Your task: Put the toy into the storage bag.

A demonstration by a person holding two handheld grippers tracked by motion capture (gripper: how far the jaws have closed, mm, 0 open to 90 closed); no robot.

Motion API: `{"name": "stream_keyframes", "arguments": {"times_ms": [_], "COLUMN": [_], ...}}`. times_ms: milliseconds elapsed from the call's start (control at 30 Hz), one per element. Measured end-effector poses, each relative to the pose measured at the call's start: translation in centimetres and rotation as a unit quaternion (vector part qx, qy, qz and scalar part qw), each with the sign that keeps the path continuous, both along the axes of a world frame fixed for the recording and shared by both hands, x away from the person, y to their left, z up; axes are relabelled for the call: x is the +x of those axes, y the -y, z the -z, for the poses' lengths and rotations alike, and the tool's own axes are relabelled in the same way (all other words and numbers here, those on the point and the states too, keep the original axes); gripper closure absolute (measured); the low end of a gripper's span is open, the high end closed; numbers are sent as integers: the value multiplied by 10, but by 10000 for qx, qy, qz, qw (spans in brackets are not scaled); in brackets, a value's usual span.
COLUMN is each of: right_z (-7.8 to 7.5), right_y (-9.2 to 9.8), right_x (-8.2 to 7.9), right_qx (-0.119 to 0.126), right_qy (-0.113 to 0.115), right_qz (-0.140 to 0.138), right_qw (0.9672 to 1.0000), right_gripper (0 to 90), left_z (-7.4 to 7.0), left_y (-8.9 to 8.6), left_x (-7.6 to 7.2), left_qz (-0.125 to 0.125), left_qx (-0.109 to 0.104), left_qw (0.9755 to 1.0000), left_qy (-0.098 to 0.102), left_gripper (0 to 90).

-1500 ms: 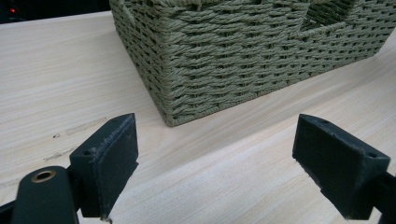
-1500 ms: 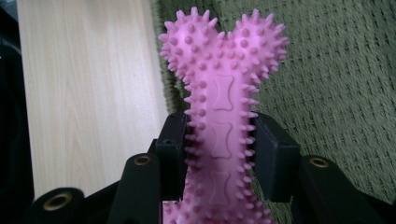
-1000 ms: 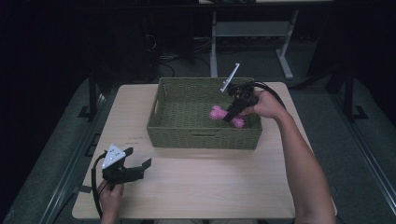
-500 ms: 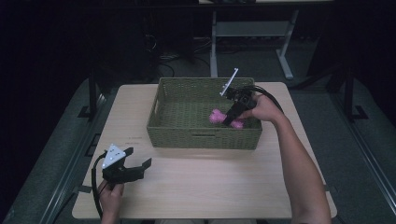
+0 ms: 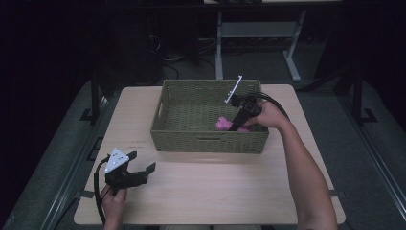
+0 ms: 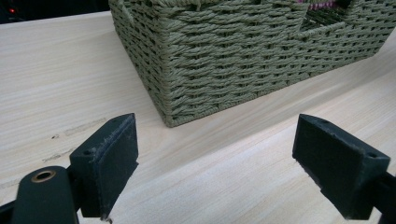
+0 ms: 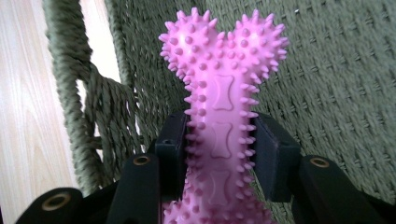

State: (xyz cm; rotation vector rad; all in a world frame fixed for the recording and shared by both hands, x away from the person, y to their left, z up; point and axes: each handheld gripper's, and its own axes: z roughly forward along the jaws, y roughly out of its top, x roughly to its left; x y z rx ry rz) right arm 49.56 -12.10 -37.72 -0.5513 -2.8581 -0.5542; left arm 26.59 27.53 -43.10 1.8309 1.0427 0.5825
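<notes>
A pink spiky bone-shaped toy [image 7: 223, 98] stands clamped between the two black jaws of my right gripper [image 7: 221, 140], which is shut on its shaft. In the high view this gripper [image 5: 238, 120] reaches down inside the green woven basket [image 5: 208, 143] at its right end, with the pink toy [image 5: 221, 123] low over the basket floor. My left gripper [image 5: 141, 170] rests over the table's front left, open, its pads [image 6: 112, 163] wide apart with nothing between them. It faces the basket's near corner [image 6: 173, 100].
The light wooden table [image 5: 210, 187] has bare room in front of and left of the basket. A basket handle opening [image 7: 95, 121] lies just left of the toy. Dark floor, cables and a metal stand [image 5: 258, 33] lie beyond the far edge.
My right gripper has sunk a little deeper into the basket with the pink toy. The left gripper has stayed where it was.
</notes>
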Motion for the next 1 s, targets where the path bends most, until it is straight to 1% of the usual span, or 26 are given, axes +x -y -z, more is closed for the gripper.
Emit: {"name": "stream_keyframes", "arguments": {"times_ms": [133,300,500,533,600,633,700,833,900,1000], "right_z": [4,5,6,6,5,4,1,-1,-2,-3], "right_y": [0,0,-5,-7,-8,-8,-7,-5,-3,-3], "right_x": [-1,0,-1,-2,-2,-2,-1,-1,-2,-3], "right_qx": [-29,-60,-68,-98,-71,6,66,47,-27,-1], "right_qy": [-35,-19,-8,-13,-17,-41,2,41,47,70], "right_qz": [16,19,-8,-9,-32,-31,17,86,109,129], "right_qw": [10000,10000,10000,10000,10000,10000,10000,9999,9999,9999], "right_gripper": [573,570,560,567,606,601,577,561,548,532], "left_z": [0,0,0,0,0,0,0,0,0,0], "left_y": [1,0,0,0,0,0,0,0,1,2], "left_x": [0,0,0,0,0,0,0,0,0,0], "left_qz": [14,-1,7,3,0,13,15,6,14,7], "left_qx": [16,-6,-2,-3,-1,12,6,-6,-1,-5], "left_qw": [10000,10000,10000,10000,10000,10000,10000,10000,10000,10000], "left_qy": [11,1,6,4,9,7,8,10,12,8], "left_gripper": [138,138,138,138,138,138,138,138,138,138]}}
